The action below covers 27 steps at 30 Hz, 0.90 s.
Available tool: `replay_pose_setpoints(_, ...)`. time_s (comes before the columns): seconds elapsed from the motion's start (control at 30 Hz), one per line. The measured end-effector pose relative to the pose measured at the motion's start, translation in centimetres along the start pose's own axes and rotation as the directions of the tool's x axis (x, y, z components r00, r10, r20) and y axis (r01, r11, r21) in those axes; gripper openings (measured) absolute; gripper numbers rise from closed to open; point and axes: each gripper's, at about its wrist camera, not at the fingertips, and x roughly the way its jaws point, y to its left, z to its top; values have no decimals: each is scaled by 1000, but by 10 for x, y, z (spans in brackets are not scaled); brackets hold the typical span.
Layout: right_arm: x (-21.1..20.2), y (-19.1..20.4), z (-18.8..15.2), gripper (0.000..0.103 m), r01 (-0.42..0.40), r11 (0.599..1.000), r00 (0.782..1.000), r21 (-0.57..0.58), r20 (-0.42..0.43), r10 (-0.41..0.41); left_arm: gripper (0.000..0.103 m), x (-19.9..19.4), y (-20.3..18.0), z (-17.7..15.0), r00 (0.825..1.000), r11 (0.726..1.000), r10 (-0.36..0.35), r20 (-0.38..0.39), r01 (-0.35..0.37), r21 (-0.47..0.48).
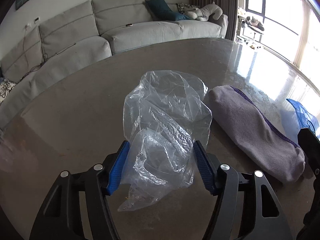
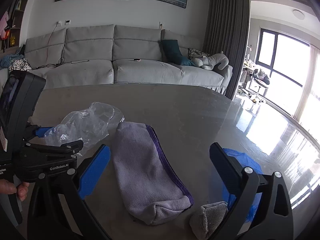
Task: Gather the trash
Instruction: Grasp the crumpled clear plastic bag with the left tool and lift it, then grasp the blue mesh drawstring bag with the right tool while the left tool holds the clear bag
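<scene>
Landmark taken: lilac sock (image 2: 148,172), lying flat on grey table (image 1: 70,110).

Left gripper (image 1: 161,165): spread wide, blue pads (image 1: 118,168) flanking clear plastic bag (image 1: 166,124) without pinching it. Bag crumpled on the table, just left of the sock, touching or nearly so.

Right gripper (image 2: 160,172): spread wide, nothing held, straddling the sock's near end.

Blue mesh bag (image 2: 242,160): right of the sock, partly hidden behind the right finger.

Small grey sock (image 2: 208,218): just right of the lilac sock's near end.
</scene>
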Motion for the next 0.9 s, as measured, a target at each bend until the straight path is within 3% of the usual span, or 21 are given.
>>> replay_pose_setpoints(0.03,0,1,-1,99,2,1000,1000,-2,-3,-2,38,7,-2,-4,999,1000,-31,-29,31,6)
replay_pose_setpoints(0.23,0,-1,-3,99,9,1000,1000,4,-10,-9,11,1,-16,-12,1000,998,6,2,-6,56)
replay_pose_setpoints(0.6,-9,-13,-10,99,18,999,1000,30,-13,-18,8,-72,-11,-4,991,1000,-8,135,7,11)
replay_pose_setpoints(0.9,-21,-52,-23,99,89,992,996,93,-23,-87,8,-98,-71,-12,984,995,-52,169,36,94)
